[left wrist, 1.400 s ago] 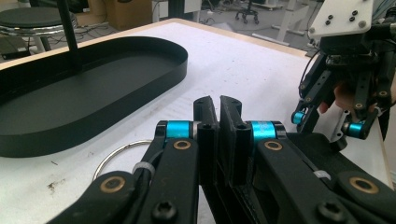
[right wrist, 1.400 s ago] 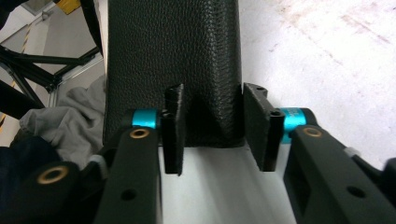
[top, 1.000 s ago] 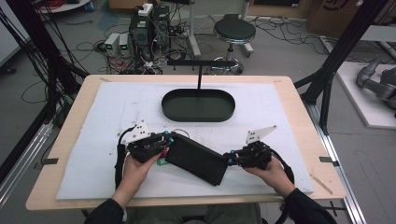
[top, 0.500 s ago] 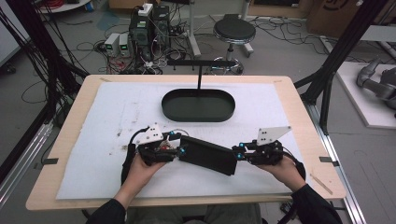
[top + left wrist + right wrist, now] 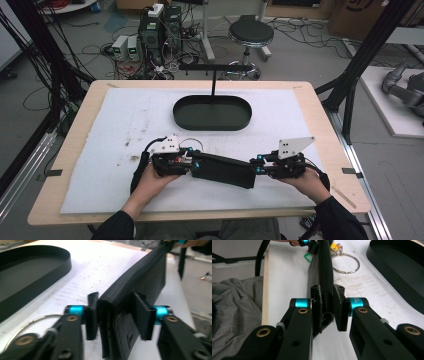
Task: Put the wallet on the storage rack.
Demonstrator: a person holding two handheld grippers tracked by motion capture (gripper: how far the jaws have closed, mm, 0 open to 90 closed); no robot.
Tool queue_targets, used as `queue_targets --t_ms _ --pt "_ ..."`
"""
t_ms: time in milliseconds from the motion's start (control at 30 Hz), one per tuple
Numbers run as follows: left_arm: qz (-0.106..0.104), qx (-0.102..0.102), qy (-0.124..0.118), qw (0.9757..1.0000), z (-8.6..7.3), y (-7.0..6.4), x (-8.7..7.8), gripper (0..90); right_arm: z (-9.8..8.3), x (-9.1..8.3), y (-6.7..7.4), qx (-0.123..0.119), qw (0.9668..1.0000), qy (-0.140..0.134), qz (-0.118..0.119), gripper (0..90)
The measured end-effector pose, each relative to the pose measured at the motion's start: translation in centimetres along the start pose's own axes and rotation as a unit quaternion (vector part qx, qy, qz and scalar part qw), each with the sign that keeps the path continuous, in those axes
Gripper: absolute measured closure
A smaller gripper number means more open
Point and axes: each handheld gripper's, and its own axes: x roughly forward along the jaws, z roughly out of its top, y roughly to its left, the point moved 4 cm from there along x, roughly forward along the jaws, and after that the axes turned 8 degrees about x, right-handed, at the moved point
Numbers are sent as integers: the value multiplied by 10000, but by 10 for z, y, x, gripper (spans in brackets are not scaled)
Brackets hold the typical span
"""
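I have the pouch [image 5: 222, 170] pinched at both ends and stretched between the two tools, over the near part of the white mat [image 5: 115, 125], well short of the tray [image 5: 212, 113]. My left gripper [image 5: 117, 315] is clamped on one end: in the left gripper view its jaws press both faces of the black grained leather, with the folded edge standing upright between them. My right gripper [image 5: 329, 307] is closed tight on the other end, jaws narrow, the pouch running edge-on away from it toward the far hand. From the high view I cannot tell whether the pouch is lifted off the mat or resting on it. A key ring [image 5: 344, 263] with small tags lies on the mat just beside the left end. I judge this to be the carry step: the grasp is made on both sides and the pouch is ready to travel. The next move, as I see it, calls for both hands to lift and go forward together, keeping the same spacing so the leather neither sags nor slips, then lower it inside the tray's rim before either tool lets go.
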Motion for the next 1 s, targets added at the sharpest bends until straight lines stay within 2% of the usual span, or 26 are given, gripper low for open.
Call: queue_targets --t_ms 67,167,267,333,400,500,567,633,733,833,933,1000 --pt "-28 48 -9 10000 0 0 -1 663 -1 0 -1 23 10000 -28 -11 761" --pt "-118 -18 -112 9999 0 -1 -2 705 -3 -1 -4 153 9999 -47 21 693" --pt "-81 -118 -269 9995 0 0 -5 726 -5 -4 -10 415 9989 -219 -8 560" --pt "-54 -144 -381 9992 1 1 -8 737 -7 -7 -15 695 9970 -353 -18 509" --pt "13 -58 -496 9987 2 1 -11 745 -10 -8 -19 929 9948 -403 -135 428" --pt "86 128 -601 9981 3 0 -14 749 -11 -6 -24 1137 9921 -403 -333 379" --pt "72 161 -660 9977 3 -2 -14 751 -11 -2 -25 1171 9913 -470 -367 370" --pt "35 126 -751 9971 4 -3 -15 751 -11 4 -25 1183 9915 -449 -302 362" --pt "-23 83 -948 9955 7 -3 -17 752 -10 11 -23 1144 9922 -402 -275 352" --pt "-75 67 -1123 9936 10 -5 -20 751 -7 15 -23 1189 9916 -444 -251 349" --pt "-111 60 -1208 9926 12 -6 -22 751 -4 18 -22 1210 9909 -569 -152 389" --pt "-158 38 -1345 9908 14 -6 -24 751 -3 19 -21 1207 9909 -585 -109 445"
